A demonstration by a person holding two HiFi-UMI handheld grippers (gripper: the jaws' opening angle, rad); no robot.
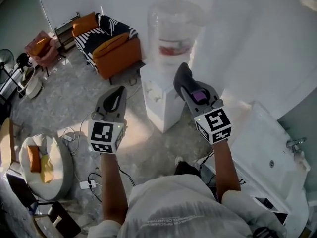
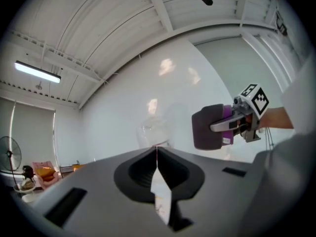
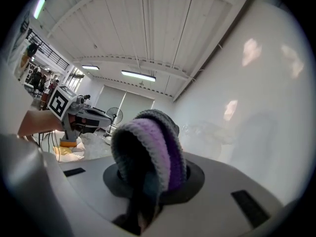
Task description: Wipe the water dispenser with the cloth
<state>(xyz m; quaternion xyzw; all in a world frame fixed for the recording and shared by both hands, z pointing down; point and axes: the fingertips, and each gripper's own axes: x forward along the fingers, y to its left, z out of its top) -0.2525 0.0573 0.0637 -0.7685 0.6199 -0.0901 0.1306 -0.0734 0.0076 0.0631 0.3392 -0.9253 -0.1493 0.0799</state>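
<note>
White shirt (image 1: 190,209) and two bare forearms fill the bottom of the head view, each arm reaching up to a gripper with a marker cube. At left centre of the frame, the left gripper (image 1: 118,94) has its jaws pressed together at the tips with nothing between them; its own view shows the two dark jaws meeting in a thin seam. Right of centre, the right gripper (image 1: 189,87) is clamped on the cloth (image 1: 181,75), a knitted grey and purple piece that bulges up over the jaws in a rounded hump and hangs down in front of them in its own view. The cloth is raised just in front of the water dispenser (image 1: 159,99) and near its top; whether it touches cannot be told.

Just beyond the grippers, the water dispenser stands on the pale floor (image 1: 74,98) at upper centre, a white box with a clear bottle (image 1: 173,26) on top bearing a red label. It is backed by a white wall. A white counter (image 1: 265,148) with a tap (image 1: 295,144) runs along the right edge. At lower left sits a round white seat (image 1: 52,170) with yellow and orange cushions, and cables and a power strip (image 1: 87,184) lie beside it. Farther off, at upper left, is an orange sofa (image 1: 119,53) with a striped throw (image 1: 113,26), and a fan (image 1: 6,58) stands at the left edge.
</note>
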